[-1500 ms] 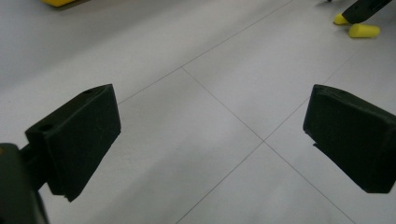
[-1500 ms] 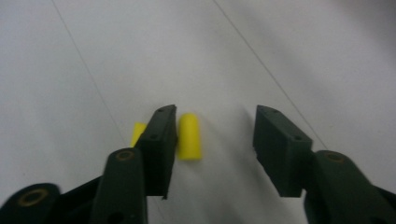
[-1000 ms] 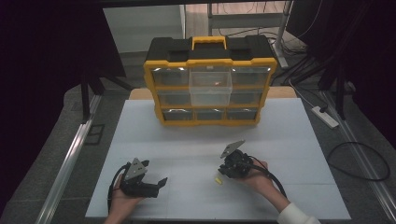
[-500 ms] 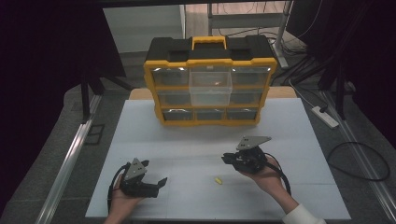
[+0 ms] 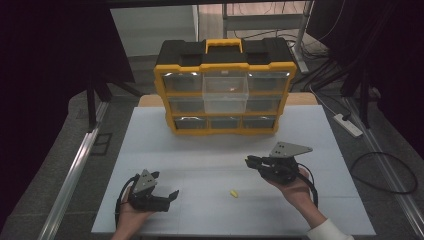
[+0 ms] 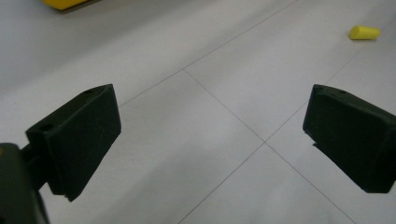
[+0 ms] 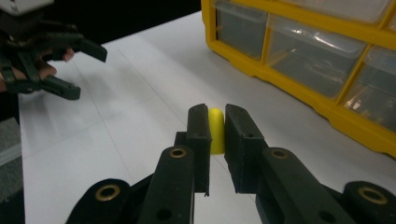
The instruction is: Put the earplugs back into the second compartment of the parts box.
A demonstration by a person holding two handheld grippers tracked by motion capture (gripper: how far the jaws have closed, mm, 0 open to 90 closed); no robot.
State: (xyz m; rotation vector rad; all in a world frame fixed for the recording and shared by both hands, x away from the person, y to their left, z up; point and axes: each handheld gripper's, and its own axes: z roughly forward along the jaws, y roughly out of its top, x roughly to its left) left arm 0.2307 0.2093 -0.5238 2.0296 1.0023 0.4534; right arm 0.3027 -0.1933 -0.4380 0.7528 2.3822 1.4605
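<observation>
The right tool [image 7: 215, 128] is clamped on a yellow plug [image 7: 215, 127], which stands upright between its jaws at mid-frame in the right gripper view. The organizer [image 5: 224, 92] lies ahead at upper centre of the high view, its middle drawer [image 5: 225, 89] pulled out, so the right hand is the nearer one. A second plug [image 5: 233, 192] lies on the worktop [image 5: 210, 150] at lower centre, up and right of the wide-open, empty left tool [image 6: 210, 140]

White table [image 5: 200, 150], yellow-black drawer organizer [image 5: 225, 90] at far edge, small yellow piece [image 5: 233, 193] lying near front
</observation>
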